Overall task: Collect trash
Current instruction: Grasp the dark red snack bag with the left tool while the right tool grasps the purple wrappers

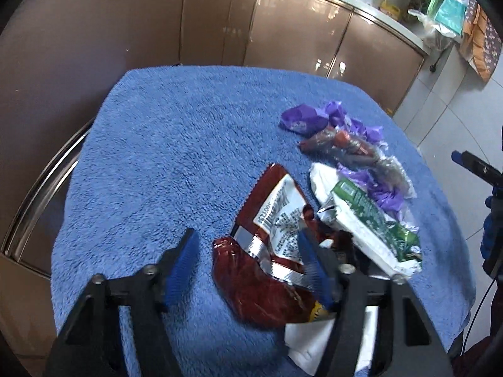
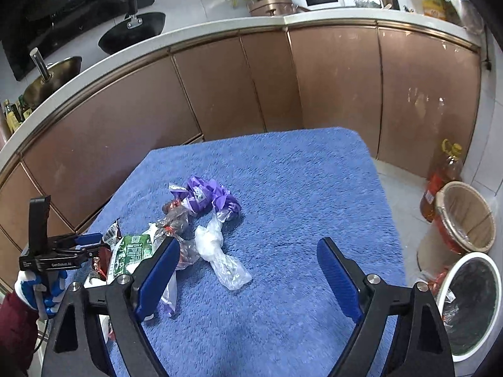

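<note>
In the left wrist view the left tongs [image 1: 248, 251] stand partly open at the lower middle of the frame, straddling a crumpled red wrapper [image 1: 267, 245] on the blue towel [image 1: 163, 144] that covers the desk; the pads do not press on it. Right of it lie a green and white packet [image 1: 367, 220] and purple wrappers [image 1: 314, 117]. In the right wrist view the right tongs [image 2: 248, 270] gape wide and empty at lower centre, a clear plastic bag [image 2: 220, 257] between them. Two bins [image 2: 468, 216] stand at far right.
</note>
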The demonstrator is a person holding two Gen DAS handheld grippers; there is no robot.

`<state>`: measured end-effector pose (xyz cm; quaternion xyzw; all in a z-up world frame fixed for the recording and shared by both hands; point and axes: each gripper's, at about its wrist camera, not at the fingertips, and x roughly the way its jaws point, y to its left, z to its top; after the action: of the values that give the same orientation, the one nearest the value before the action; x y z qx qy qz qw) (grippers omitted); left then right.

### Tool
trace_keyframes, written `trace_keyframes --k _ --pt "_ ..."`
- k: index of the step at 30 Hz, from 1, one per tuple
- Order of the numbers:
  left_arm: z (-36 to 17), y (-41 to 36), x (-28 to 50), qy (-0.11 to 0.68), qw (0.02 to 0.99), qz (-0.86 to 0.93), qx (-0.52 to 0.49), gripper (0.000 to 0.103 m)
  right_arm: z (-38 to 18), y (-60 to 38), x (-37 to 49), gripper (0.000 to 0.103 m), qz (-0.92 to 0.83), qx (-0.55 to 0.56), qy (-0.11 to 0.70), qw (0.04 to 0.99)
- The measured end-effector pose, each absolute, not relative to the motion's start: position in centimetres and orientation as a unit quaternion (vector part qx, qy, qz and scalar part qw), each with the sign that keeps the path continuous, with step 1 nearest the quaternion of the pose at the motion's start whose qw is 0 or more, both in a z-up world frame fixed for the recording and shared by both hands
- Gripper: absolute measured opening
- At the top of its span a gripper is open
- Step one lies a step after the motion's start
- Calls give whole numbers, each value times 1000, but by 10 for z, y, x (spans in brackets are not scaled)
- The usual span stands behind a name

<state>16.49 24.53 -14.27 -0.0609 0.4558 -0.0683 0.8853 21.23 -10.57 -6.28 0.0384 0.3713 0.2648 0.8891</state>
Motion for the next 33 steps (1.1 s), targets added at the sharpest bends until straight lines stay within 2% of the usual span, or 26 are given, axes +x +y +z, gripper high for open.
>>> trace_keyframes --k 3,6,12,17,28,30,32,33 --pt "-151 248 171 465 881 -68 -60 38 -68 -97 223 86 272 37 379 884" --pt "-153 253 176 459 884 -65 -61 29 -73 -87 234 84 279 37 383 880" --pt "-154 266 188 447 891 -46 -65 18 -83 -66 256 78 295 34 393 870" --pt "-155 271 191 430 899 -42 -73 15 -93 -48 276 67 309 33 403 861" --pt "-157 278 190 417 902 -48 -96 14 -120 -21 313 52 330 32 438 836" --pt "-158 279 189 416 902 -49 -98 14 -125 -19 319 48 332 35 445 831" --pt "-158 279 189 416 903 -50 -99 14 -129 -17 322 37 334 37 450 827" --pt "-158 279 189 416 903 -50 -99 13 -131 -17 324 35 338 41 451 825"
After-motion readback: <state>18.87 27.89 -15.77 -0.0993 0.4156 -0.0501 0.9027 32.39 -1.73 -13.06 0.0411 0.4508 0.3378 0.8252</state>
